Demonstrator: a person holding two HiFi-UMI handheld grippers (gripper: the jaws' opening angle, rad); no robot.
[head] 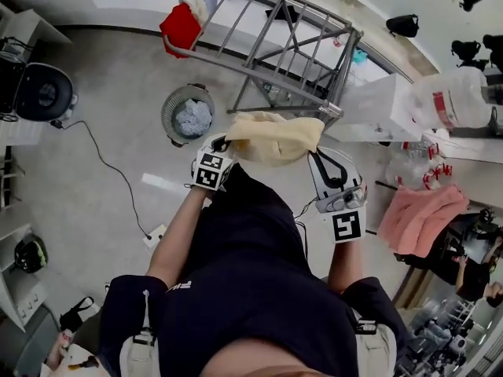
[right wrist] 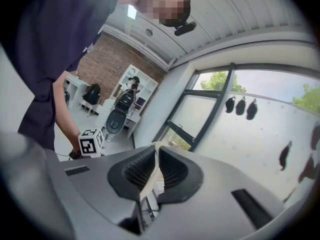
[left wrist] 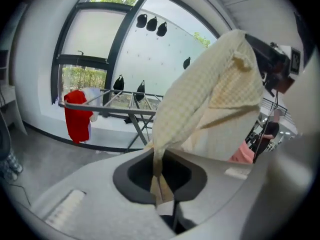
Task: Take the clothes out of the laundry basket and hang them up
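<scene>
Seen from above, a person in a dark shirt is holding a pale yellow cloth out in front of the chest, stretched between two hand-held tongs. The left tongs are gripping the cloth's left end and the right tongs its right end.

In the left gripper view, the left tongs are clamping together on a bunched corner of the cloth, whose checked weave is rising up and to the right from the pads. In the right gripper view, the right tongs are pressing together on a thin edge of the same cloth, with the ridged pads nearly meeting around it.

Just beyond the cloth, a metal drying rack is standing on the grey floor. A red garment is hanging over the rack's far left end. The round laundry basket is sitting on the floor left of the rack's legs, with bluish fabric lying inside it. A pink cloth is lying off to the person's right.
</scene>
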